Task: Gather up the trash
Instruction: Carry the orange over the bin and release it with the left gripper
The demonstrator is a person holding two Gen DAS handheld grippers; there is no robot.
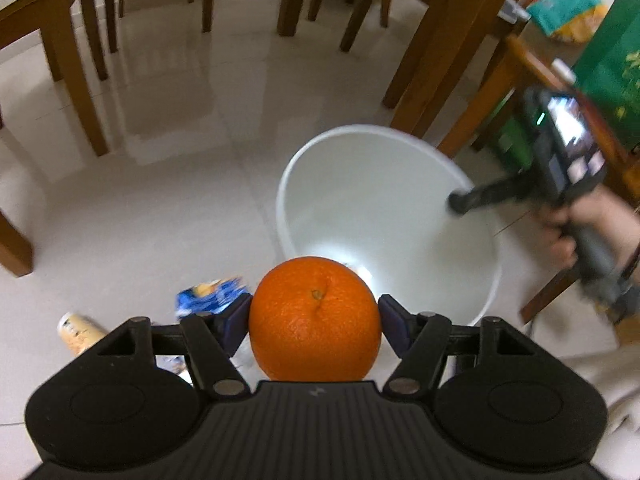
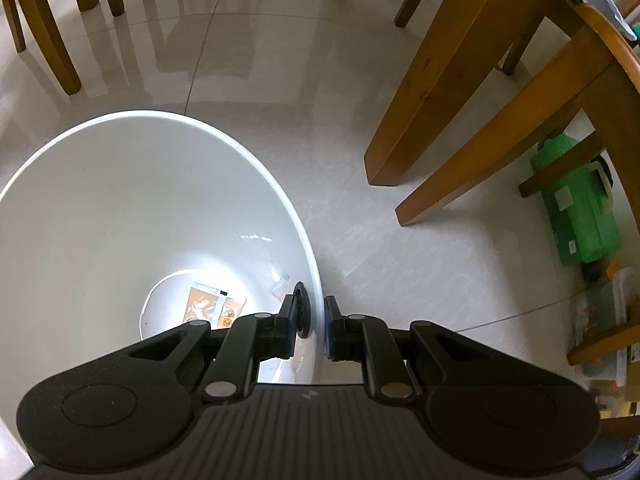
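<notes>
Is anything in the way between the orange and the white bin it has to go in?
Nothing visible is. The left gripper holds the orange at the near rim of the white bin, whose mouth is open. The right gripper clamps the bin's rim at the side, clear of the orange's way in.

Orange (image 1: 315,318) held above floor, beside white bin (image 1: 320,168); wrapper (image 2: 214,309) inside.

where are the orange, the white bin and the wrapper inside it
orange (image 1: 315,318): left wrist view, middle of its peel, between the left gripper's fingers
white bin (image 2: 168,118): right wrist view, far rim
wrapper (image 2: 208,307): right wrist view, its brown printed face, on the bin's bottom
</notes>
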